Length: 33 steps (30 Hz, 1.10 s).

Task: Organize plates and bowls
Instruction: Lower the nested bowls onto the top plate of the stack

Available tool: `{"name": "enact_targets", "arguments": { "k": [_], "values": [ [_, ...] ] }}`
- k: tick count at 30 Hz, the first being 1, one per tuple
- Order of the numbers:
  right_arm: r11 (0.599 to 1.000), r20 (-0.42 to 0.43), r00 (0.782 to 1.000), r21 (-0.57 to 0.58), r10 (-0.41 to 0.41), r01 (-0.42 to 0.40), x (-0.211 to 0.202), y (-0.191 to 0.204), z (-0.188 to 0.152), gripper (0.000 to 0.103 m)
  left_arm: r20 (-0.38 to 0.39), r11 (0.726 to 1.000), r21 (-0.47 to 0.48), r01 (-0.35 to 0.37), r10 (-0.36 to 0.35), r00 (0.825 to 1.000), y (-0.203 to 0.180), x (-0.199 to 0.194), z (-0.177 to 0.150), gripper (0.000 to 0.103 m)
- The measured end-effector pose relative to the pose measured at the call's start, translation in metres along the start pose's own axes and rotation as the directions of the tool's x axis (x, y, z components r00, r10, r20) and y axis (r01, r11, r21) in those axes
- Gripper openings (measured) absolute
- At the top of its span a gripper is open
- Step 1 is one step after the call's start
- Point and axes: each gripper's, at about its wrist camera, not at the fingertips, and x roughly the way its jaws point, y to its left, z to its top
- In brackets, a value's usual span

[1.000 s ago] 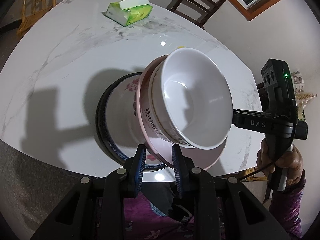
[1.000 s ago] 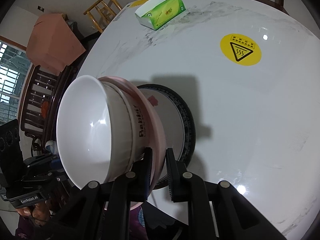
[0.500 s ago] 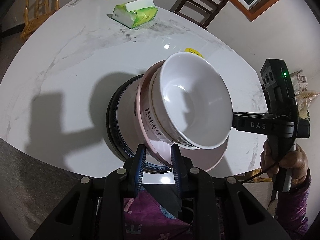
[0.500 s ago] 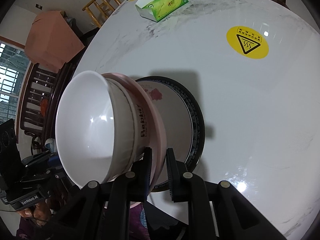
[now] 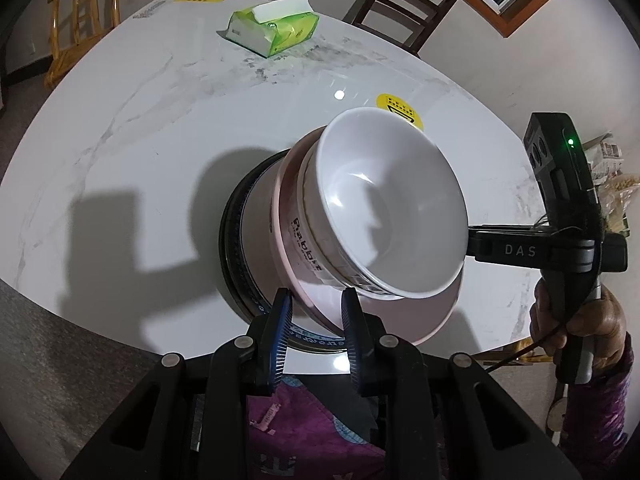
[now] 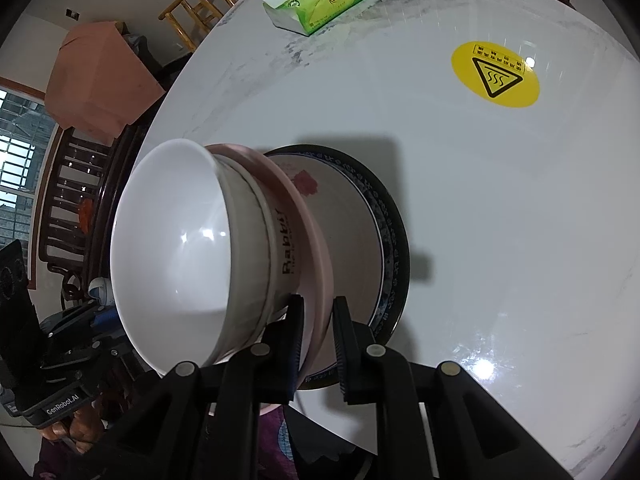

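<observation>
left fingers: left gripper (image 5: pixel 314 312) pinches the near rim of the pink plate (image 5: pixel 360 320), one blue-ribbed finger (image 5: pixel 280 332) under the rim, the other over it. Narrow gap, filled by the rim.
right fingers: right gripper (image 6: pixel 318 330) clamps the same pink plate (image 6: pixel 316 280) at the opposite edge, fingers (image 6: pixel 294 344) close together on the rim.
why two grips: my read is that the plate carries a load, so opposite-edge pinches stop it tipping or twisting.
load: white bowl (image 5: pixel 392 204) nested in a cream bowl (image 5: pixel 312 256) with black lettering, both sitting on the pink plate. Stack reads as one unit.
position: stack sits above the blue-rimmed plate (image 5: pixel 236 248), which lies flat on the table (image 5: pixel 140 128) near the front edge. Cannot tell whether the pink plate touches it yet.
alignment: from the right wrist, the pink plate overlaps the near-left part of the blue-rimmed plate (image 6: pixel 384 248), not clearly centred.
step: likely lowering the stack onto the bottom plate to make one pile.
next: centre, set down level, then spread both sets of fingers.
risk: thin rim grips; any tilt and the bowls slide.
clutter: tissue box (image 5: pixel 274 32) and yellow warning sticker (image 6: pixel 496 74) well apart from the pile.
</observation>
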Motion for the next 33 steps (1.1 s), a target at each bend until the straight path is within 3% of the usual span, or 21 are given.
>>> {"name": "enact_targets", "arguments": {
  "k": [33],
  "values": [
    [1.000, 0.026, 1.000, -0.006, -0.017, 0.018, -0.004, 0.002, -0.006, 0.016, 0.106, 0.985, 0.097, -0.143, 0.132, 0.986, -0.018, -0.002, -0.015, 0.021]
  ]
}}
